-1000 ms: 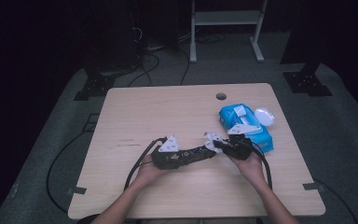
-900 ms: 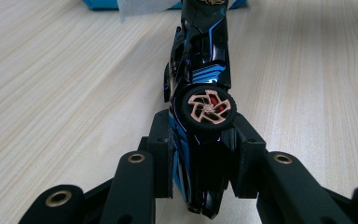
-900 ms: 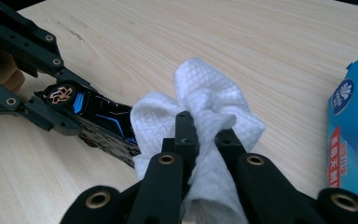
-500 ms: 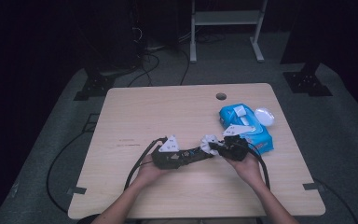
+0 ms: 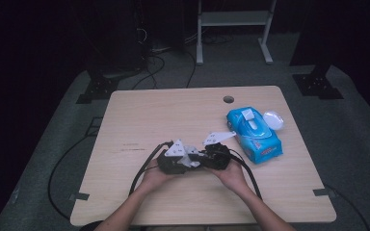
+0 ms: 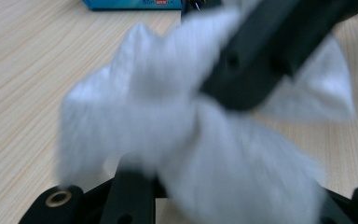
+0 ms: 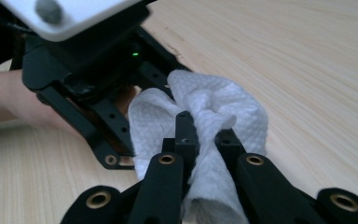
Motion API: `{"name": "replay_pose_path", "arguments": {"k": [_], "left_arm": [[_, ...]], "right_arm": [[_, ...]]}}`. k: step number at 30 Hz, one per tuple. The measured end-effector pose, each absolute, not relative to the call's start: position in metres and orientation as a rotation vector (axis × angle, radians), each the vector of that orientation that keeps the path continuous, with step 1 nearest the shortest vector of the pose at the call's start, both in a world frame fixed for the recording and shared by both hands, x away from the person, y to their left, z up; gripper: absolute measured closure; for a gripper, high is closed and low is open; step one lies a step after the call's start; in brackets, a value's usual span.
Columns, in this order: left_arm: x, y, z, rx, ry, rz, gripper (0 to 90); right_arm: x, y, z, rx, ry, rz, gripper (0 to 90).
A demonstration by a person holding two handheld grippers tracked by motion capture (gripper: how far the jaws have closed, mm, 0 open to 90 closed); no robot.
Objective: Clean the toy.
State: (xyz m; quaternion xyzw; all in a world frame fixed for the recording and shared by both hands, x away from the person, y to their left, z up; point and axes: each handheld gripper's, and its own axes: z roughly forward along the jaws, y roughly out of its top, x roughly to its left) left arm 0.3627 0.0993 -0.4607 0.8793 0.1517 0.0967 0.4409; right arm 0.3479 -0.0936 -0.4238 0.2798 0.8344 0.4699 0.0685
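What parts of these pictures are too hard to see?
- Left gripper view: the white wipe is blurred, and the right gripper's black jaw crosses it, hiding its far edge.
- High view: the print on the blue wipes pack is too small to read.
- Right gripper view: the right gripper covers the pinched fold of the wipe.

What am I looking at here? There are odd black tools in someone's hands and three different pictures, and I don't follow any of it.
A person sits at a pale wooden table, holding a black two-jawed gripper in each hand. The high view looks down from above; the other two come from small cameras riding on each gripper. The left gripper and the right gripper are both shut on one crumpled white paper wipe, held between them. On the table lies a blue pack of wipes with its round lid flipped open.
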Motion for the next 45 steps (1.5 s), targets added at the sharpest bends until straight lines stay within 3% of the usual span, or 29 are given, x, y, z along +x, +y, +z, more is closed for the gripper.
{"name": "replay_pose_path", "arguments": {"k": [6, 12, 17, 24, 28, 31, 38, 45], "left_arm": [[0.364, 0.105, -0.459, 2.194, 0.374, 0.241, 66.6], [0.365, 0.108, -0.458, 2.206, 0.369, 0.231, 66.7], [0.367, 0.111, -0.457, 2.218, 0.368, 0.221, 66.7], [0.366, 0.116, -0.456, 2.226, 0.381, 0.216, 66.1], [0.366, 0.110, -0.453, 2.219, 0.391, 0.225, 52.7], [0.365, 0.102, -0.451, 2.245, 0.383, 0.248, 48.3], [0.370, 0.103, -0.451, 2.263, 0.405, 0.236, 51.9], [0.373, 0.103, -0.446, 2.280, 0.415, 0.220, 48.2]], "right_arm": [[0.351, -0.109, -0.424, 0.857, 2.456, 1.341, 83.4], [0.358, -0.161, -0.425, 1.004, 2.350, 1.296, 83.5], [0.360, -0.181, -0.427, 1.081, 2.308, 1.305, 83.4], [0.359, -0.175, -0.434, 1.071, 2.339, 1.298, 83.4], [0.358, -0.169, -0.434, 1.054, 2.355, 1.314, 83.4], [0.356, -0.159, -0.435, 1.027, 2.365, 1.330, 83.4], [0.357, -0.159, -0.435, 1.028, 2.379, 1.365, 83.4], [0.358, -0.178, -0.434, 1.099, 2.356, 1.393, 83.4]]}}
